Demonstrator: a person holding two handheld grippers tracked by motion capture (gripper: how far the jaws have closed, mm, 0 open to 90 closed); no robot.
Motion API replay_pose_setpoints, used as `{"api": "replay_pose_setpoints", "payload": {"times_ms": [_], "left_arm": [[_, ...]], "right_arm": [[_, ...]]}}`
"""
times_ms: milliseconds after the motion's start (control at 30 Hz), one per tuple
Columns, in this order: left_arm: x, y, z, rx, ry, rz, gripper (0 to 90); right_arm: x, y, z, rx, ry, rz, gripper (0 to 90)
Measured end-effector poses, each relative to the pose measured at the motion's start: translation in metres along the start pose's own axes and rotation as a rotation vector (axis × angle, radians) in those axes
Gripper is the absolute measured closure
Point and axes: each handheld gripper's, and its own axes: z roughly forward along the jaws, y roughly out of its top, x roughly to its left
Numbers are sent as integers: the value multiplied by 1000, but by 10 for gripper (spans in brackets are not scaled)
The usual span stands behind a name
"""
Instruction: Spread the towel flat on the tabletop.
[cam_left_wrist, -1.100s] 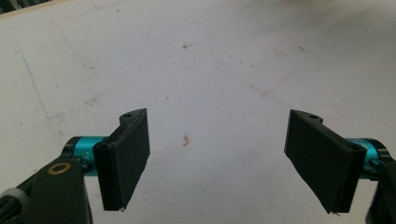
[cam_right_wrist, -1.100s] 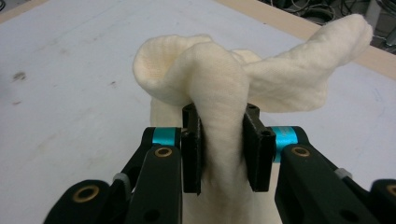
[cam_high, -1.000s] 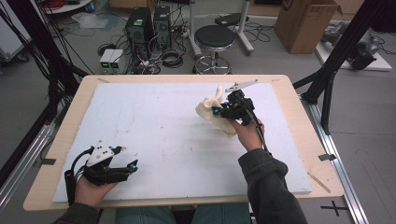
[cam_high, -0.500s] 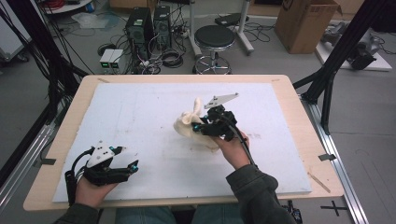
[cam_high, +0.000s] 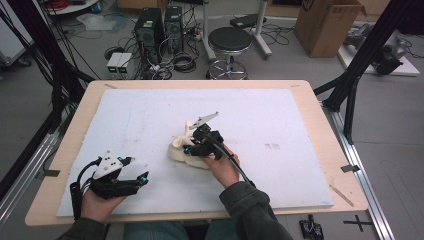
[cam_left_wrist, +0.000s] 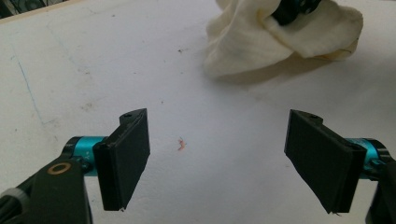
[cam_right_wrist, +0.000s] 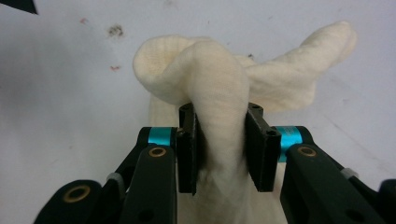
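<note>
Cream-white terry cloth (cam_high: 176, 150), bunched into a loose knot, sits near the middle of the white foam board (cam_high: 260, 110) that covers the wooden table (cam_high: 320, 117). Clamped in the right gripper (cam_high: 187, 149): seen from that gripper's own view, 2 black pads squeeze a thick fold of the cloth (cam_right_wrist: 219, 74) from both sides, with the rest spilling over the top in 2 rounded lobes. Probably gripped at a gathered ridge rather than an edge, so the whole bundle travels as 1 lump instead of trailing flat. Rests low, lower folds touching the board, which suggests dragging or setting down rather than carrying high.

Left gripper (cam_high: 139, 167) lies near the front-left corner of the board, well apart from the cloth, jaws spread wide with nothing between them. Looks along the board toward the cloth (cam_left_wrist: 243, 42), aimed at it and apparently kept ready for a second hold, perhaps on a free corner for spreading or folding. Bare board between the 2, only faint marks and specks.
</note>
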Motion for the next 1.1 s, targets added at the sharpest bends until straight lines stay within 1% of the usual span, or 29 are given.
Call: {"api": "replay_pose_setpoints", "payload": {"times_ms": [67, 100, 200, 233, 267, 300, 333, 367, 467, 500, 567, 633, 700, 767, 833, 867, 933, 1000, 1033, 1100], "left_arm": [[1, 0, 0, 1, -5, 1, 227], [1, 0, 0, 1, -4, -1, 227], [0, 0, 1, 5, -8, -2, 227], [0, 0, 2, 6, -10, 0, 227], [0, 0, 3, 4, -10, 1, 227], [-1, 0, 4, 5, -10, -3, 227], [-1, 1, 4, 10, -14, 4, 227], [-1, 1, 5, 9, -13, 1, 228], [-3, 2, 7, 13, -16, 10, 227], [-4, 2, 7, 13, -16, 11, 228], [-5, 3, 9, 11, -20, 11, 233], [-7, 3, 9, 14, -23, 16, 235], [-8, 4, 10, 17, -24, 22, 237], [-9, 4, 11, 14, -24, 21, 239], [-8, 4, 11, 15, -25, 24, 241], [-9, 4, 12, 12, -26, 18, 242], [-9, 4, 13, 17, -27, 22, 244], [-10, 5, 13, 18, -27, 24, 245], [-10, 5, 14, 19, -30, 24, 245], [-11, 5, 14, 20, -28, 22, 247]], "right_arm": [[0, 0, 8, 20, -18, -3, 664], [-1, -1, 11, 27, -20, 0, 656], [-3, -2, 16, 58, -18, 15, 584], [-6, -2, 17, 49, 4, 7, 561], [-6, -2, 16, 46, 13, 8, 540], [-6, -2, 14, 44, 10, -1, 499], [-6, -1, 11, 33, 11, -7, 442], [-6, 0, 8, 20, 21, -9, 409], [-6, 1, -2, -6, 27, -23, 339], [-6, 1, -6, -8, 30, -23, 333], [-4, 0, -13, -14, 26, -48, 325], [-2, -2, -21, -28, 11, -69, 325], [-2, -5, -30, -53, 19, -84, 330], [1, -12, -38, -65, 8, -113, 357], [1, -21, -45, -68, 16, -142, 409], [1, -26, -47, -69, 20, -160, 423], [2, -36, -50, -62, 26, -179, 454], [2, -45, -50, -49, 48, -201, 471], [3, -49, -49, -33, 44, -215, 478], [4, -56, -42, -5, 56, -234, 501]]}}
